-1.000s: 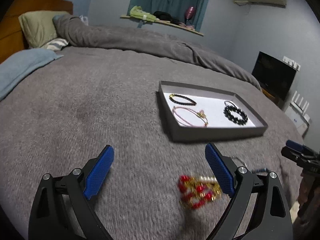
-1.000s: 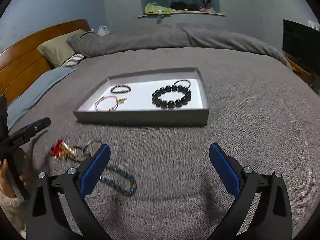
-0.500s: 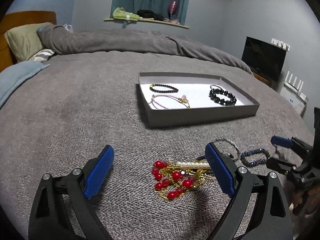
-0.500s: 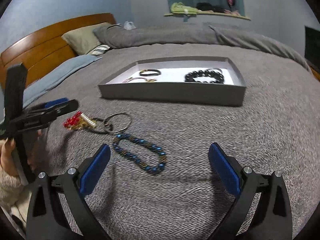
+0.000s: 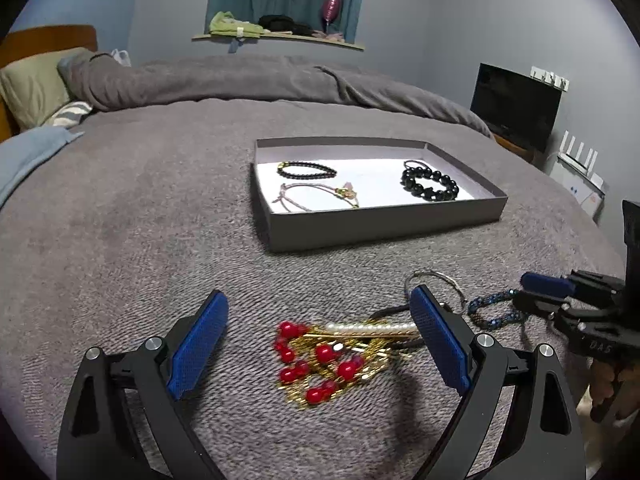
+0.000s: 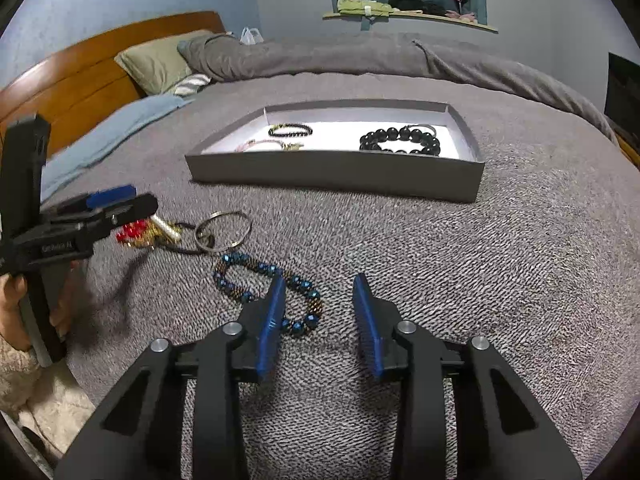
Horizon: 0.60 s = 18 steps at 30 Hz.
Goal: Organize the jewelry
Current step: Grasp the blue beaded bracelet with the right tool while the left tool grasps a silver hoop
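Observation:
A grey shallow box [image 5: 384, 222] [image 6: 332, 172] on the bed holds a thin black bracelet [image 5: 306, 170], a pink cord bracelet [image 5: 316, 196] and a big black bead bracelet [image 5: 430, 180] [image 6: 400, 140]. On the blanket lie a red-bead gold and pearl piece [image 5: 332, 358] [image 6: 148, 234], a metal ring [image 5: 436, 284] [image 6: 224, 232] and a blue bead bracelet [image 6: 268, 292] [image 5: 494, 312]. My left gripper [image 5: 320, 344] is open, straddling the red-bead piece. My right gripper [image 6: 320, 308] is partly closed but empty, its left finger over the blue bracelet.
A rolled grey duvet [image 5: 260, 80] and pillows [image 6: 160, 60] lie at the far side of the bed, with a wooden headboard [image 6: 80, 80] at left. A black monitor [image 5: 516, 104] and white router [image 5: 578, 160] stand to the right of the bed.
Both grippers came lower and nearer the loose jewelry. The right gripper's jaws narrowed from wide open and now sit at the blue bracelet. The left gripper stays open over the red-bead piece.

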Each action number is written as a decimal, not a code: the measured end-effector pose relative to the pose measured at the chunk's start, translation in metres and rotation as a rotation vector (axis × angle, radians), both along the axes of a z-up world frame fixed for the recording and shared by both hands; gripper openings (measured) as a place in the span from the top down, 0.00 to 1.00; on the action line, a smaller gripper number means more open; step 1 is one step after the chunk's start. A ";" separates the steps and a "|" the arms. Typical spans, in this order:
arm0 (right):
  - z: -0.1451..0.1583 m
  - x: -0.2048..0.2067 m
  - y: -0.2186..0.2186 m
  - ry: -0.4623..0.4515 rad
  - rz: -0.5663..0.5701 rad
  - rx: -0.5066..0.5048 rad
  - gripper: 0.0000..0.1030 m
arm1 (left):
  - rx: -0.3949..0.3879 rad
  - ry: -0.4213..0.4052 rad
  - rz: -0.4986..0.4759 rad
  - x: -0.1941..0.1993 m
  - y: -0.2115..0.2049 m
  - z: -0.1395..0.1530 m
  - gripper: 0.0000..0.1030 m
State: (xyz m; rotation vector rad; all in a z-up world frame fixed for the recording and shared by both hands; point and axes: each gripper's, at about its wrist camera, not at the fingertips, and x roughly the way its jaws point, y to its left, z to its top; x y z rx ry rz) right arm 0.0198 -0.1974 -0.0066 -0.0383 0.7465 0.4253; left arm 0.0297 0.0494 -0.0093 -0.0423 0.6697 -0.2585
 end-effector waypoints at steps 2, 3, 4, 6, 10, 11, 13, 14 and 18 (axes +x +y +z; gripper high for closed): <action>-0.002 0.000 0.002 0.005 0.004 -0.018 0.66 | -0.004 0.004 -0.015 0.002 -0.008 0.001 0.12; -0.003 0.000 0.003 0.004 0.007 -0.024 0.66 | -0.008 0.004 -0.032 0.003 -0.014 0.003 0.12; -0.004 0.000 0.003 0.004 0.011 -0.030 0.67 | -0.011 0.007 -0.046 0.004 -0.019 0.004 0.12; -0.006 0.000 0.004 0.008 0.019 -0.038 0.73 | -0.011 0.019 -0.080 0.007 -0.032 0.005 0.12; -0.004 0.003 -0.008 0.041 0.017 0.020 0.93 | 0.022 0.030 -0.094 0.011 -0.045 0.002 0.12; -0.004 0.004 -0.013 0.056 0.017 0.048 0.93 | 0.027 0.033 -0.096 0.011 -0.047 0.001 0.13; -0.002 0.004 -0.018 0.060 0.009 0.069 0.93 | 0.027 0.043 -0.102 0.011 -0.049 0.000 0.13; 0.001 0.004 -0.021 0.052 0.000 0.075 0.93 | 0.022 0.049 -0.108 0.012 -0.050 -0.001 0.13; 0.012 0.004 -0.036 0.003 -0.062 0.079 0.93 | 0.039 0.064 -0.154 0.014 -0.065 -0.001 0.13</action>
